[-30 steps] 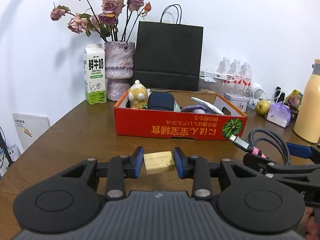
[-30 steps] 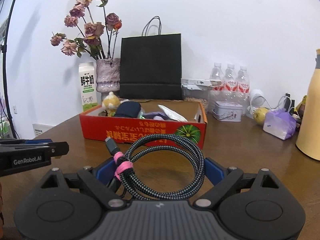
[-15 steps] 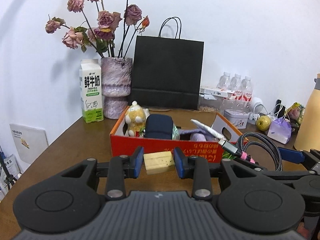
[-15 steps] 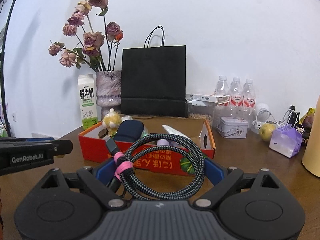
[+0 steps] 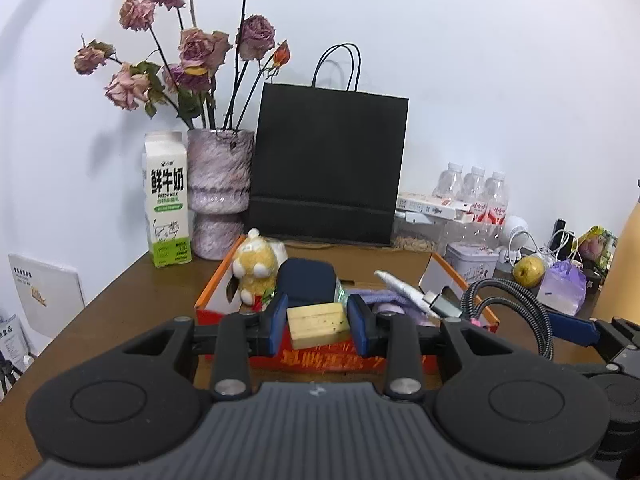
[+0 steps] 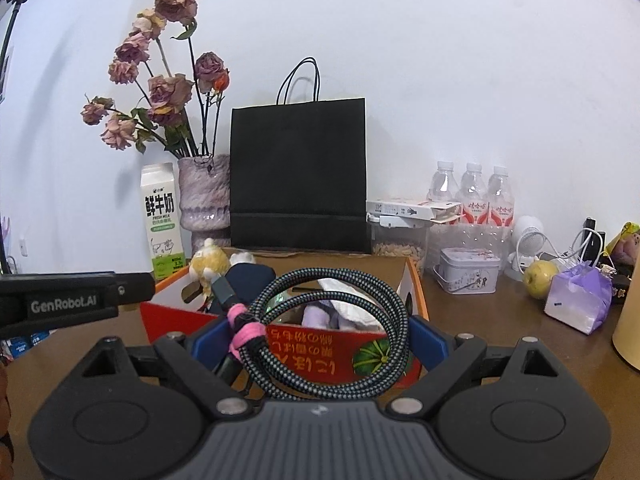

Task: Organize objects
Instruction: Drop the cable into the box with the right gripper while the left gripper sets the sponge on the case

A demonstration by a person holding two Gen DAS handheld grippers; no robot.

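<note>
My left gripper (image 5: 318, 328) is shut on a pale yellow block (image 5: 318, 325), held above the front wall of the red cardboard box (image 5: 320, 356). My right gripper (image 6: 320, 340) is shut on a coiled braided cable (image 6: 332, 336) tied with a pink band, held just in front of the same box (image 6: 320, 350). The box holds a yellow plush toy (image 5: 254, 270), a dark blue pouch (image 5: 306, 282), a white tube and purple cloth. The cable also shows in the left wrist view (image 5: 508, 312).
A milk carton (image 5: 166, 200), a vase of dried roses (image 5: 220, 192) and a black paper bag (image 5: 328, 168) stand behind the box. Water bottles (image 6: 472, 196), a tin (image 6: 468, 270), a pear (image 6: 540, 278) and a purple bag (image 6: 576, 300) sit at the right.
Both grippers have risen and moved forward toward the red box, still holding the block and the cable. The box now appears closer and lower in both views.
</note>
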